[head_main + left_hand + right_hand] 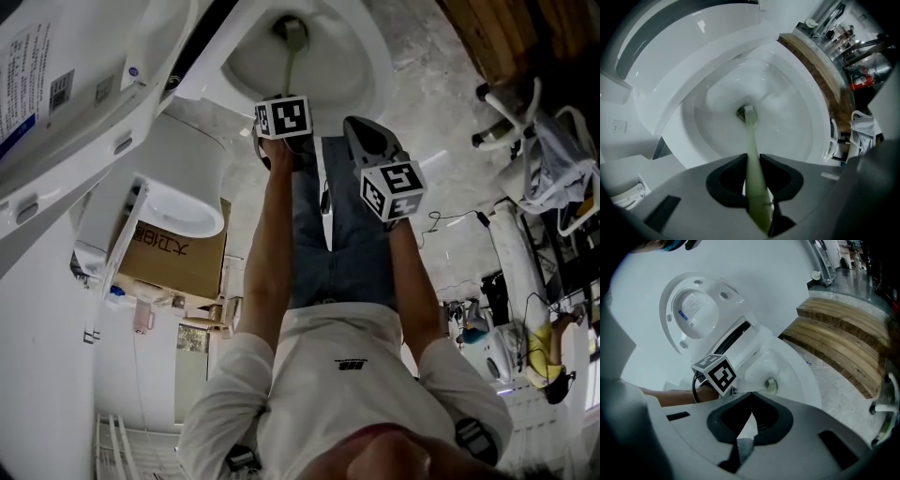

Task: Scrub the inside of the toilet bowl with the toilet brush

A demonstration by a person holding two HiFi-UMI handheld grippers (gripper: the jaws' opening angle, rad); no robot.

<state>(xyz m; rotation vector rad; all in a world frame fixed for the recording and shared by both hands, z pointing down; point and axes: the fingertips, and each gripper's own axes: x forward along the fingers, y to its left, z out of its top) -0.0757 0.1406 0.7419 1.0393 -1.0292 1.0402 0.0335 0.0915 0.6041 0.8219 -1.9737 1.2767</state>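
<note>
Left gripper (752, 176) clamped on brush (750, 140) handle, brush head at bowl (799, 124) drain. Right gripper (751, 411) jaws together, empty, above bowl. Brush likely light, stiff, slim; hold upper handle.

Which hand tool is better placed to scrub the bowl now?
Left. The left gripper is shut on the toilet brush, whose head sits low in the toilet bowl; the right gripper is shut on nothing.

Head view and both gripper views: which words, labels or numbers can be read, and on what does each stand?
Nothing can be quoted with certainty.
Lid sticker: fine print and a code square, too small to read.
Cardboard box: large dark characters, upside down, not legible.
Shirt: small dark logo, blurred.
</note>
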